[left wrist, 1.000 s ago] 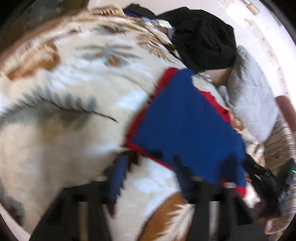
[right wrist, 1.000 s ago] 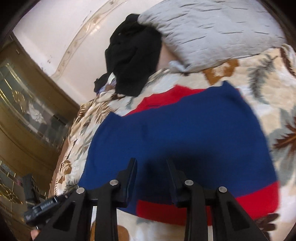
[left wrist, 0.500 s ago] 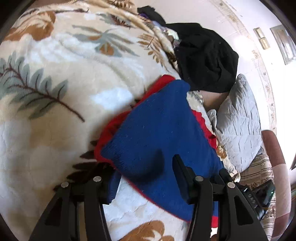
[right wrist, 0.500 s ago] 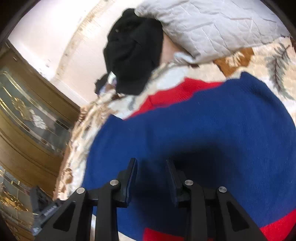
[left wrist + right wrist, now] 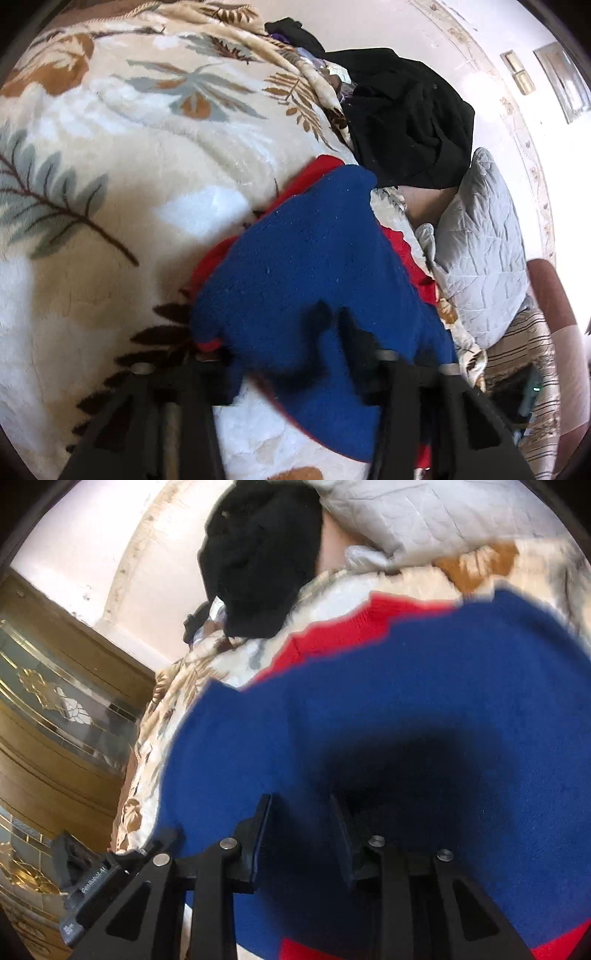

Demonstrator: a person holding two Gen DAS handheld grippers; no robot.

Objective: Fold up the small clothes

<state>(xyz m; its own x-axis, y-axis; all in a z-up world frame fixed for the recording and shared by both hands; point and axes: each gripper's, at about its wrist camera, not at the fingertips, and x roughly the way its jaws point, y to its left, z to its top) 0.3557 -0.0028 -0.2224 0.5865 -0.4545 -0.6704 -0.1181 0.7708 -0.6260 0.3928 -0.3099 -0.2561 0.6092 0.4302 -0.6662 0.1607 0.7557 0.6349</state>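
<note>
Black clothes (image 5: pixel 406 122), pillow (image 5: pixel 484 240) apparently beyond.

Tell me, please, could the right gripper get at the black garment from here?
Probably not directly: the right gripper sits low over the blue and red sweater, which spreads between it and the black garment.

Left tongs (image 5: pixel 291 354): a second ago beside the sweater's (image 5: pixel 314 266) near corner, open over the blanket (image 5: pixel 110 177); now pushed in, blue knit bunched between the fingers and hiding the left one.
Right tongs (image 5: pixel 301 834): moved closer over the blue panel; gap unchanged.
Sweater: fills more of both views; near edge lifted and rumpled at the left tongs, red trim (image 5: pixel 210 345) peeking beneath.
</note>
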